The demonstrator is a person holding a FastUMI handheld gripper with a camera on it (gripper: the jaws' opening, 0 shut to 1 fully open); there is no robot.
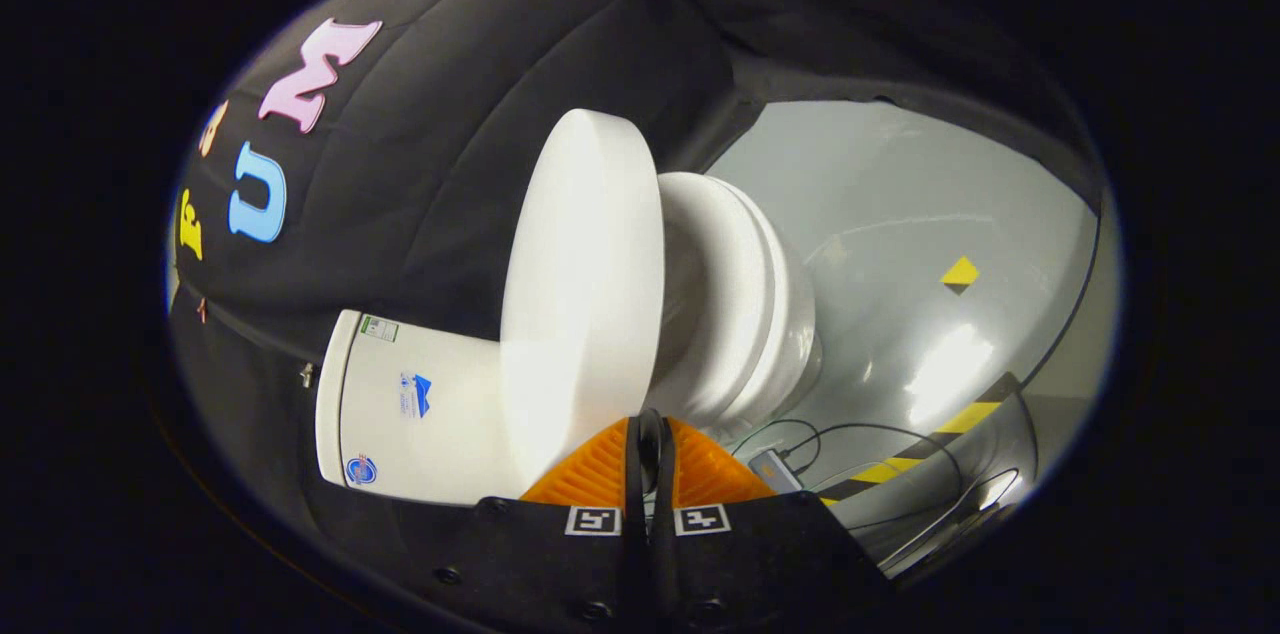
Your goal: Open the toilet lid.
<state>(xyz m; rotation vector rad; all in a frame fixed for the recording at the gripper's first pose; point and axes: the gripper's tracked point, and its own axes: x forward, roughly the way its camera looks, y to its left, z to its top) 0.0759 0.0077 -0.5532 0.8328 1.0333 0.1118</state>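
Hand-held gripper: the two fingers sit pressed together with no gap showing, nothing caught between them. Their tips lie right at the edge of the toilet lid, though contact cannot be confirmed.

The view is rolled sideways. Toilet lid: white, thick, raised off the seat and standing open, its broad face turned toward the cistern. The cistern, white with small stickers, lies on the far side of the lid from the bowl. Toilet seat and bowl sit on the other side of the lid, with a clear wedge of space between lid and seat.

Grey floor spreads beyond the bowl, glossy with light patches. A yellow-black floor marker lies well apart from the bowl. Striped hazard tape and loose dark cables run near the bowl's base, with a small grey box among the cables.
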